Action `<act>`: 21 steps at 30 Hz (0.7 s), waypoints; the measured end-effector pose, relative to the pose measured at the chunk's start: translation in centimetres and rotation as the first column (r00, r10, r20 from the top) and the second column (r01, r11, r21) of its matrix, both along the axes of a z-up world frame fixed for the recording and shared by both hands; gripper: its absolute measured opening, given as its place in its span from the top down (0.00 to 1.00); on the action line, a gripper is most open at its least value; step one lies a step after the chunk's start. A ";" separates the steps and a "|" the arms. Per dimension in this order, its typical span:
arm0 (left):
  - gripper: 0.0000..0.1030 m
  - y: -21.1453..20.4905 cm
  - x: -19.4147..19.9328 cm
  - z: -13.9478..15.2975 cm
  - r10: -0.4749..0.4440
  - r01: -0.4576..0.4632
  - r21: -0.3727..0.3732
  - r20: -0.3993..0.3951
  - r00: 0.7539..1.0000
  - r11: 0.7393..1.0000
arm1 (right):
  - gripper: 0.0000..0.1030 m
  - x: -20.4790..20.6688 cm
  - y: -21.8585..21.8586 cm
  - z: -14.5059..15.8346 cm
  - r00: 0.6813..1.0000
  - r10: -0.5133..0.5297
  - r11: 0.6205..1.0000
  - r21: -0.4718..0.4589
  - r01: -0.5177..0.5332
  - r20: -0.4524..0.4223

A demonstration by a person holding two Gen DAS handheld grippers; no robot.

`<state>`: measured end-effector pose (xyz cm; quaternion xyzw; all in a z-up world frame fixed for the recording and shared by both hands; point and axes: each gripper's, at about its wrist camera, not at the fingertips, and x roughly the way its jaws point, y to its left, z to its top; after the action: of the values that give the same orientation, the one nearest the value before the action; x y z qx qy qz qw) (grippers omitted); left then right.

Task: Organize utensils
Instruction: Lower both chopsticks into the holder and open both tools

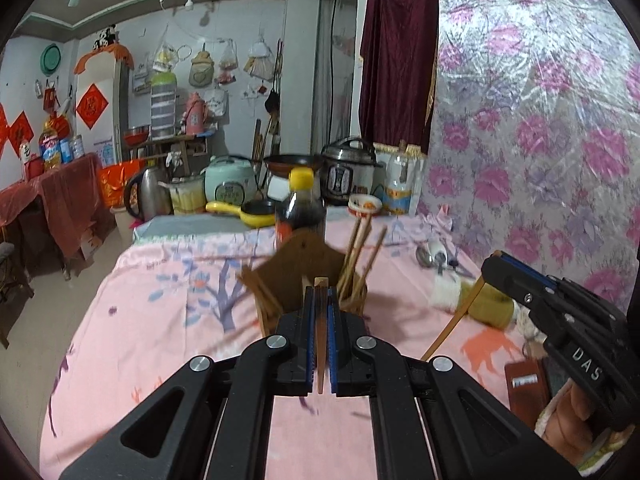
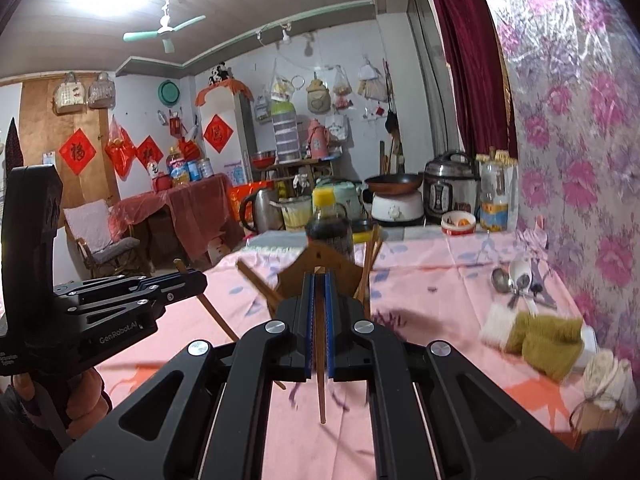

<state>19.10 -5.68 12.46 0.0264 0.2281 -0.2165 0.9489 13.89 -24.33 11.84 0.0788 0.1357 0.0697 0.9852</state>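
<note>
A wooden utensil holder (image 1: 304, 276) with a peaked back stands on the pink tablecloth, with several chopsticks (image 1: 362, 248) leaning in it; it also shows in the right wrist view (image 2: 320, 268). My left gripper (image 1: 320, 300) is shut on a brown chopstick (image 1: 320, 344), just in front of the holder. My right gripper (image 2: 319, 284) is shut on another chopstick (image 2: 320, 368), also close to the holder. In the left view the right gripper (image 1: 496, 264) appears at right with its chopstick (image 1: 454, 320) hanging down. Metal spoons (image 2: 516, 280) lie at the far right.
A dark sauce bottle (image 1: 300, 212) with a yellow cap stands right behind the holder. Yellow and white knitted cloths (image 2: 540, 336) lie at the right. Cookers, a kettle and a yellow pan (image 1: 248, 210) crowd the far end. A floral wall (image 1: 540, 120) borders the right.
</note>
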 end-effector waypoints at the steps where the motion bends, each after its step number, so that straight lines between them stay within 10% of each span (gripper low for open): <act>1: 0.94 -0.1 0.4 0.4 0.001 -0.001 -0.002 0.007 1.000 1.000 | 0.94 0.6 0.0 0.6 1.000 -0.003 1.000 0.000 0.003 0.011; 13: 0.94 -0.8 7.0 5.4 0.039 -0.034 -0.050 0.091 0.995 0.998 | 0.94 8.1 -0.6 6.0 0.993 -0.057 0.998 0.036 0.054 0.105; 21: 0.94 -0.7 11.5 1.0 0.041 -0.043 -0.062 -0.024 0.999 0.997 | 0.93 12.9 0.8 2.0 0.997 -0.076 0.997 -0.010 0.076 0.017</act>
<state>30.60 -6.42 13.47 -0.0104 0.2324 -0.2039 0.9510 26.76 -23.50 13.88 0.0780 0.1245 0.0319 0.9886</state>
